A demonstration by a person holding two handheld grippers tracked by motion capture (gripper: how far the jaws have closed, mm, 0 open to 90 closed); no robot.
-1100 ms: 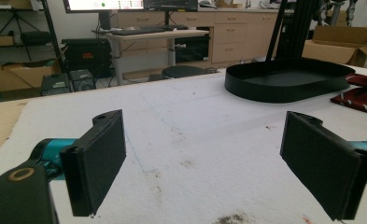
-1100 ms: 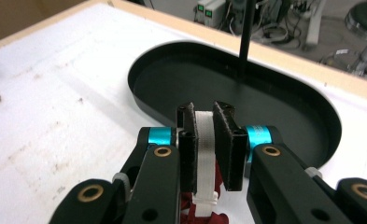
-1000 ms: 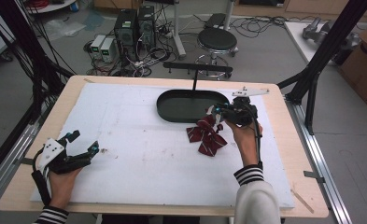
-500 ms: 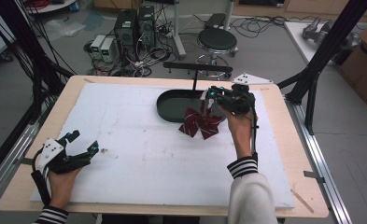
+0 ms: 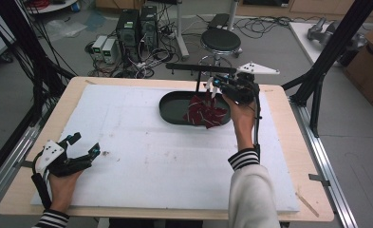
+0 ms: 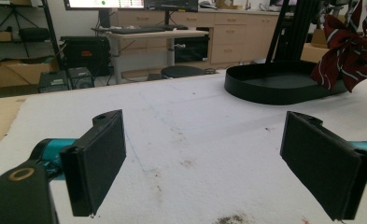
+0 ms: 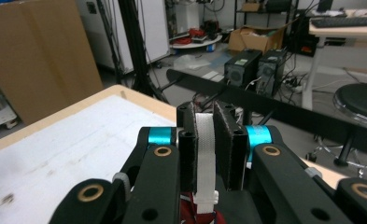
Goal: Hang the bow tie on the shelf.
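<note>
The right tongs (image 5: 212, 88) are clamped on the white strap (image 7: 203, 154) of a dark red striped bow (image 5: 204, 112), which hangs below them over the black tray (image 5: 172, 110). The left tongs (image 5: 82, 145) rest on the white mat (image 5: 141, 156), jaws wide apart, well away from the bow.

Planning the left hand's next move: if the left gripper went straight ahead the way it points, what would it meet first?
Probably nothing near: the left gripper faces bare white mat; the black tray lies right of its line.
</note>
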